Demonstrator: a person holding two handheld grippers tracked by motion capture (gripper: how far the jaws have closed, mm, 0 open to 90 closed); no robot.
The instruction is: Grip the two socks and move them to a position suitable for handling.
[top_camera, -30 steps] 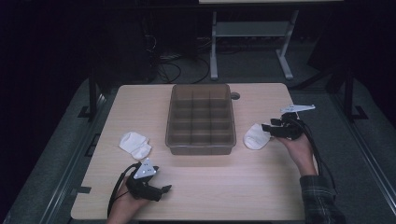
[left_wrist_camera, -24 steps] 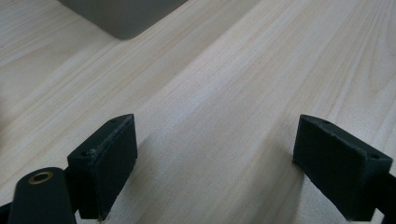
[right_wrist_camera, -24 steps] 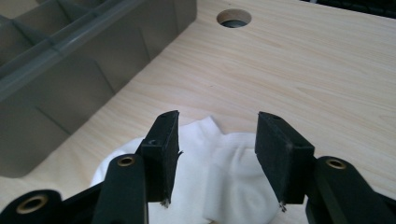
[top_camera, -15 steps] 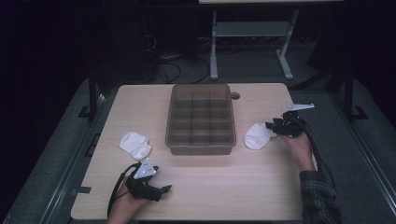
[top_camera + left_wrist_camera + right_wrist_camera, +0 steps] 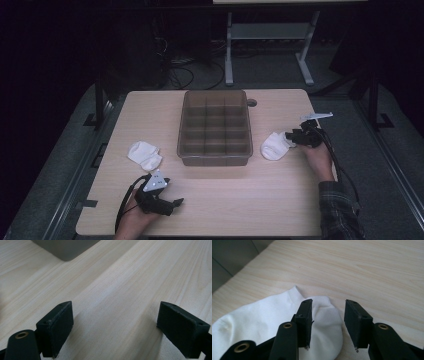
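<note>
A white sock (image 5: pixel 272 146) lies on the table to the right of the grey divided tray (image 5: pixel 216 159). My right gripper (image 5: pixel 290 138) sits low at this sock's right end, pointing left. In the right gripper view the sock's (image 5: pixel 262 322) rounded end lies between the jaws of the right gripper (image 5: pixel 328 305); they have just been closing, and a gap still shows beside the right pad (image 5: pixel 354 320). A second white sock (image 5: pixel 145 155) lies left of the tray. My left gripper (image 5: pixel 176 203) rests near the front edge, open (image 5: pixel 115 315) over bare wood.
The wooden table (image 5: pixel 260 200) has bare wood in front of the tray and at the far right. The tray's corner (image 5: pixel 67 250) shows ahead of the left gripper. A round cable hole (image 5: pixel 251 103) sits behind the tray. Dark floor and a metal stand (image 5: pixel 270 35) lie beyond.
My right gripper has come down and moved left onto the end of the right sock, and its jaws have narrowed. The left gripper and both socks have stayed put.
</note>
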